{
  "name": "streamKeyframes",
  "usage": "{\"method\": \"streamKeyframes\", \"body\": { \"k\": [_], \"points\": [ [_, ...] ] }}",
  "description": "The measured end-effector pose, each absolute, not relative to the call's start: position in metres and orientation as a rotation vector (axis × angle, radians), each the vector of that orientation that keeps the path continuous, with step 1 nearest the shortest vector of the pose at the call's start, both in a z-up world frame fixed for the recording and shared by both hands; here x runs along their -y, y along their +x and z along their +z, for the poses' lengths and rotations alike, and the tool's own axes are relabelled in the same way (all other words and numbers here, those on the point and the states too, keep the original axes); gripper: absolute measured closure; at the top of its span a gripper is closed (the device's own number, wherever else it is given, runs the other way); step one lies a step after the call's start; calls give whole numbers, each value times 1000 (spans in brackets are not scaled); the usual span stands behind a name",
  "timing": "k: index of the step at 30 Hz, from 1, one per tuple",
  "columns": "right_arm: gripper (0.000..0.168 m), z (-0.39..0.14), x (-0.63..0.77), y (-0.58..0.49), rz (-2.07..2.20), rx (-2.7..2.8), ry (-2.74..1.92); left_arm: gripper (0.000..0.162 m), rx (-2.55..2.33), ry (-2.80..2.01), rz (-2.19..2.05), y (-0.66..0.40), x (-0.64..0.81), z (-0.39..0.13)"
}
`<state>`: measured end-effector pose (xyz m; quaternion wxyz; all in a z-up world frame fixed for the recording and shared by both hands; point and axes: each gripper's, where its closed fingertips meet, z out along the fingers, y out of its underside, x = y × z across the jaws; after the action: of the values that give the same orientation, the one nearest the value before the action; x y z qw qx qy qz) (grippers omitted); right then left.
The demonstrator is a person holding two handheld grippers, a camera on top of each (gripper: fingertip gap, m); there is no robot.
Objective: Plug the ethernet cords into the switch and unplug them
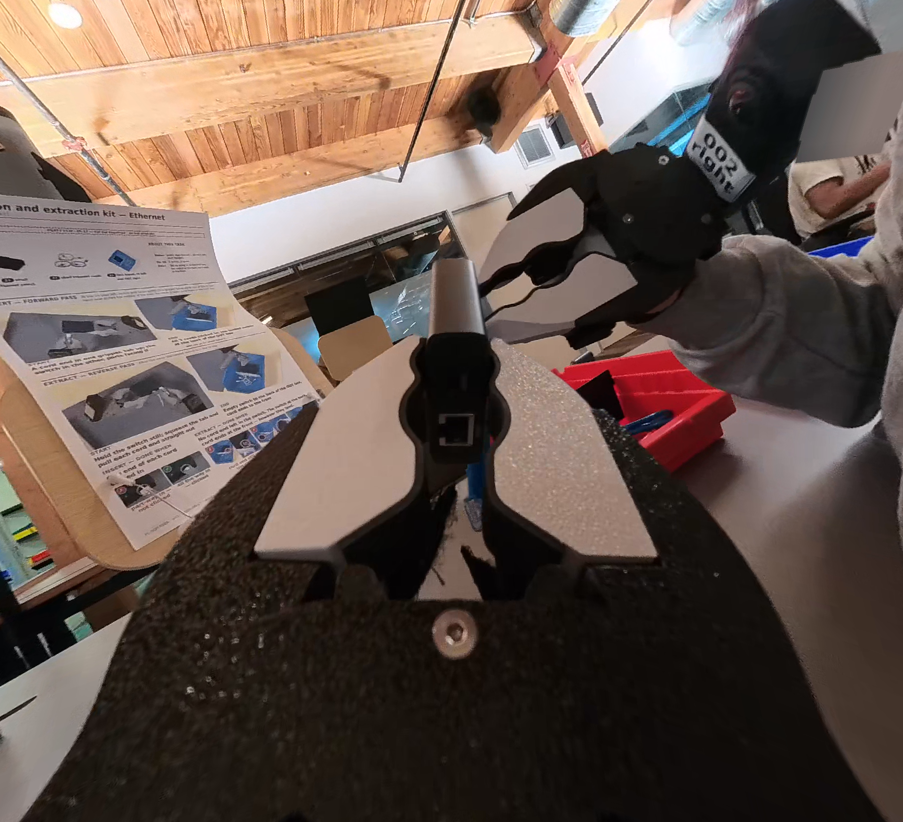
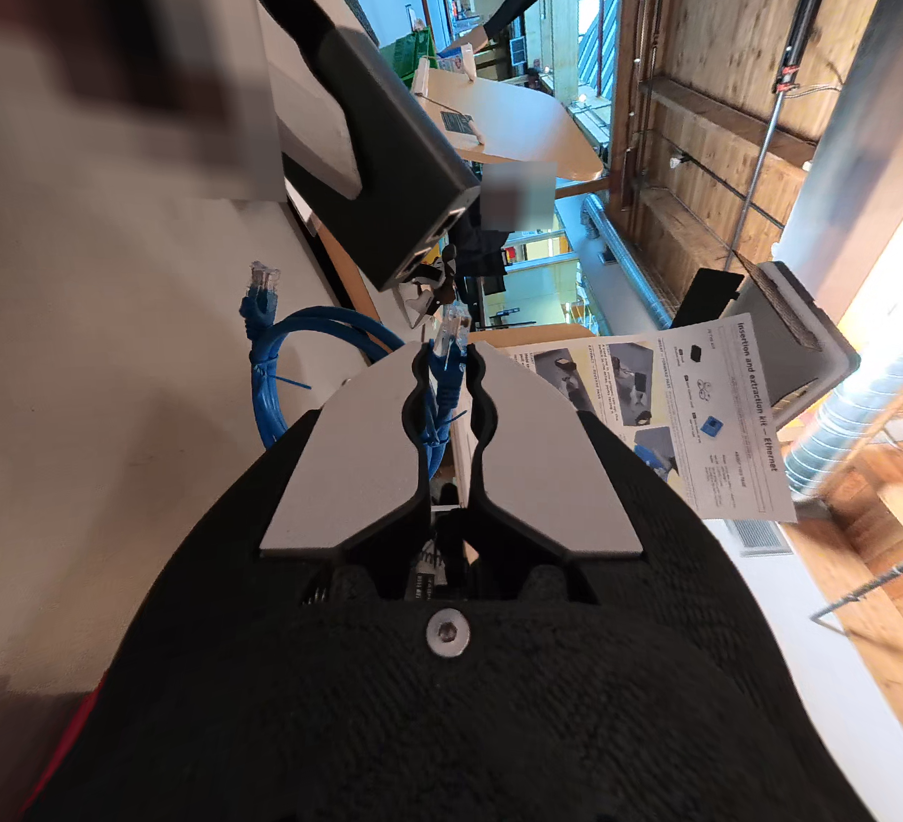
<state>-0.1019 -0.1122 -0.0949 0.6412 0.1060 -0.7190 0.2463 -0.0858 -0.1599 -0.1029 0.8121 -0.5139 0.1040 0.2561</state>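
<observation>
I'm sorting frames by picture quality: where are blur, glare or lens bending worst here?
Left wrist view: the black box in the left gripper is sharp, the right gripper slightly smeared, ceiling planks bowed by the wide lens. Right wrist view: the blue cable's plug in the right gripper is sharp; the left edge is blurred, glare whitens the right edge.

left gripper tilted up, jaws clamped tight. right gripper rolled sideways, jaws nearly closed, grey sleeve behind.
</observation>
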Motion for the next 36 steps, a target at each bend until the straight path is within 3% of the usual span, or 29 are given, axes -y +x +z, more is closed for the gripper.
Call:
{"method": "streamKeyframes", "body": {
  "k": [17,23,29,36],
  "points": [
    [155,-115,99,-109,387,1759,369,142,-479,-1220,806,-79,140,-113],
    [155,-143,92,-102,638,2328,327,142,-833,-1247,1148,-82,133,-127],
    [155,-154,76,-84,971,3102,-4,142,-1286,-1104,1384,-79,124,-143],
    [156,-158,67,-68,793,3489,-76,141,-1694,-796,1575,-77,109,-153]
  ]
}}
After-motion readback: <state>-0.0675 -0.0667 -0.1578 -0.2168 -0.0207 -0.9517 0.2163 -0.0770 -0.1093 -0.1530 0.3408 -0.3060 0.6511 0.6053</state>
